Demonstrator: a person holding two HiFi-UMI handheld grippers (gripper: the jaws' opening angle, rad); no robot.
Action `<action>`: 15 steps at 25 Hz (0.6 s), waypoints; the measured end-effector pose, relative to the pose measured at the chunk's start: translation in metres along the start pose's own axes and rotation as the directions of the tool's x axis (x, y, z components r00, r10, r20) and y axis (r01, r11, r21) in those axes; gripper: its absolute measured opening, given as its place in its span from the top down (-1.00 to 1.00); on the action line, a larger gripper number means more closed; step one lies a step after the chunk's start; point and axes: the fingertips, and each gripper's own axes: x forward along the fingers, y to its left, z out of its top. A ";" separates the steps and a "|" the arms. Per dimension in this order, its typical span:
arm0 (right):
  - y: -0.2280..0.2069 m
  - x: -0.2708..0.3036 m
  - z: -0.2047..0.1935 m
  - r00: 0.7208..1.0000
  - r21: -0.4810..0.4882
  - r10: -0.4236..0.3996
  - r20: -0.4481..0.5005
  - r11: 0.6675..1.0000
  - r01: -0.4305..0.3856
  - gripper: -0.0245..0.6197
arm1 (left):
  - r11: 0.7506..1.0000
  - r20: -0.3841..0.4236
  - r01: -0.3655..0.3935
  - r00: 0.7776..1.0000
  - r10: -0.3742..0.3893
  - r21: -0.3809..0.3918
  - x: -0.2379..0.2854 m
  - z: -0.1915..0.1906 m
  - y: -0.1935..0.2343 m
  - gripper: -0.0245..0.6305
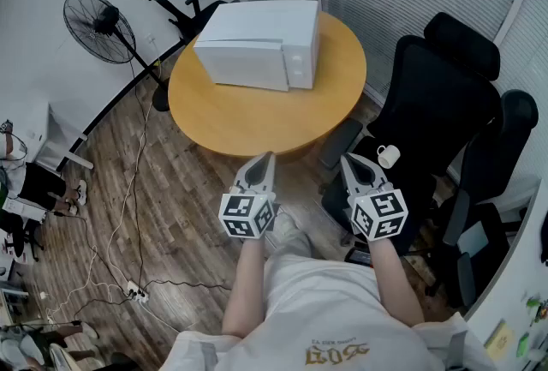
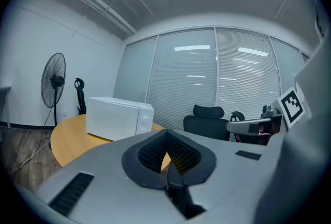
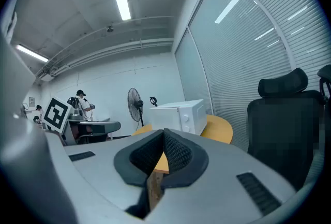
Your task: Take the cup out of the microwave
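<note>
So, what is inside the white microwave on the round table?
Its inside cannot be seen: the microwave has its door shut, so only its white outside shows. One white cup is in view, but outside it, on the black office chair.

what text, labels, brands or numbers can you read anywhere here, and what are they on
No text here is clear enough to quote.
shirt: gold print, upside down in the head view, too blurred to read.
marker cubes: black-and-white square code patterns, no letters or numbers.
microwave: no brand or label legible in any view.
</note>
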 end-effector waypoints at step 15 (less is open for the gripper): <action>0.006 0.004 0.001 0.999 0.062 0.033 0.036 0.997 -0.035 0.89 | 1.000 -0.002 -0.012 1.000 0.012 -0.014 -0.010 -0.001 0.008 0.72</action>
